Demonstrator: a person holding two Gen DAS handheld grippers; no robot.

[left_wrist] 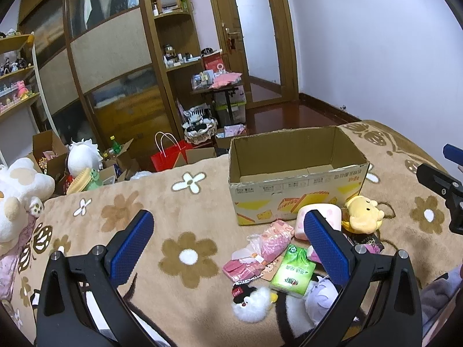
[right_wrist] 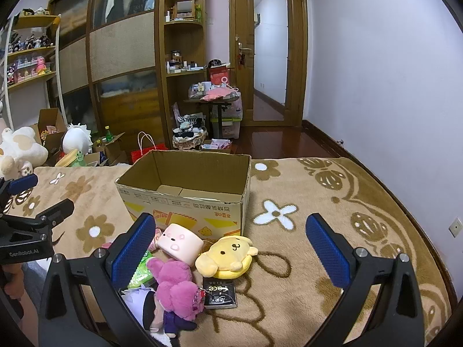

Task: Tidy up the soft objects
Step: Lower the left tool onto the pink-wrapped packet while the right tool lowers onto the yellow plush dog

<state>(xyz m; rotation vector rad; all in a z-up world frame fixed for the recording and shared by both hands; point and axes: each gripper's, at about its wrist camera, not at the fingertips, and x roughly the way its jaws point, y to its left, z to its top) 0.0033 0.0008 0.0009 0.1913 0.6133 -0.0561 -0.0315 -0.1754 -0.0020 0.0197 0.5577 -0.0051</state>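
Fuzzy floral blanket [right_wrist: 303, 260], boxy cardboard carton [right_wrist: 185, 199]

Flowered brown blanket [right_wrist: 332, 245], cardboard box [right_wrist: 185, 202], yellow plush [right_wrist: 228, 256], tissue pack [left_wrist: 292, 274]

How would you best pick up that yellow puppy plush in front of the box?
Probably from above with the right gripper: pinch the yellow puppy plush across its rounded head. It lies flat on the blanket, clear on its right, with the cardboard box just behind.
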